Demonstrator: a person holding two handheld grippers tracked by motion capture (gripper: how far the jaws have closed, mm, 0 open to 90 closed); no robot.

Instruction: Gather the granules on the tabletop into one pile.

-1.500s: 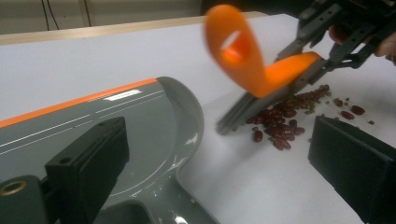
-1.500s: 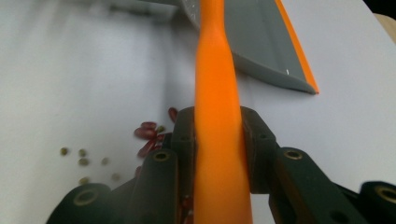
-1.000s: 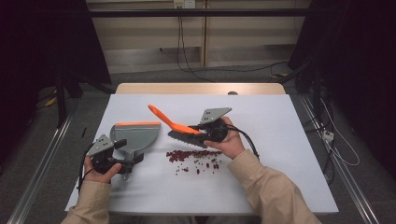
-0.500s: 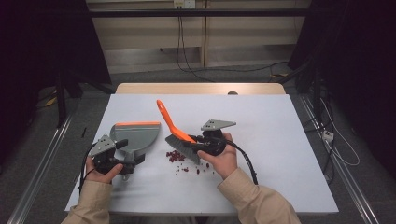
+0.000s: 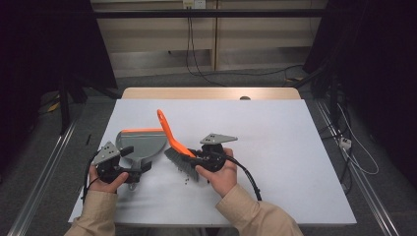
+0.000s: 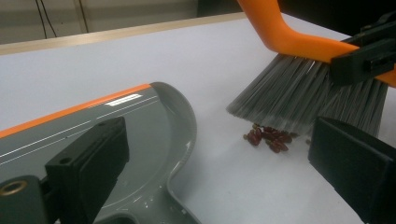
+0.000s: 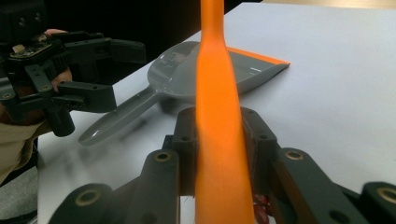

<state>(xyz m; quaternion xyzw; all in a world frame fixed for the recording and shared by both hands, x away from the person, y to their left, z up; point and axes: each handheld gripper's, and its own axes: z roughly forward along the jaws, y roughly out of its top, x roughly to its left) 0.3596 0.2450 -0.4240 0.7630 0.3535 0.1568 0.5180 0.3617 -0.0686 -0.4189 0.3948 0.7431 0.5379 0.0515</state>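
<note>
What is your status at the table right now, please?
Right gripper clamped on orange brush. Left gripper open at grey dustpan. Beans under bristles. Path clear.

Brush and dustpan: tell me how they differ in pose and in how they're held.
The brush is tilted, its orange handle rising while the bristles meet the table; the dustpan lies flat. The right gripper is clamped on the brush, while the dustpan's handle lies by the left gripper, grip unclear. Both are grey with orange.
</note>
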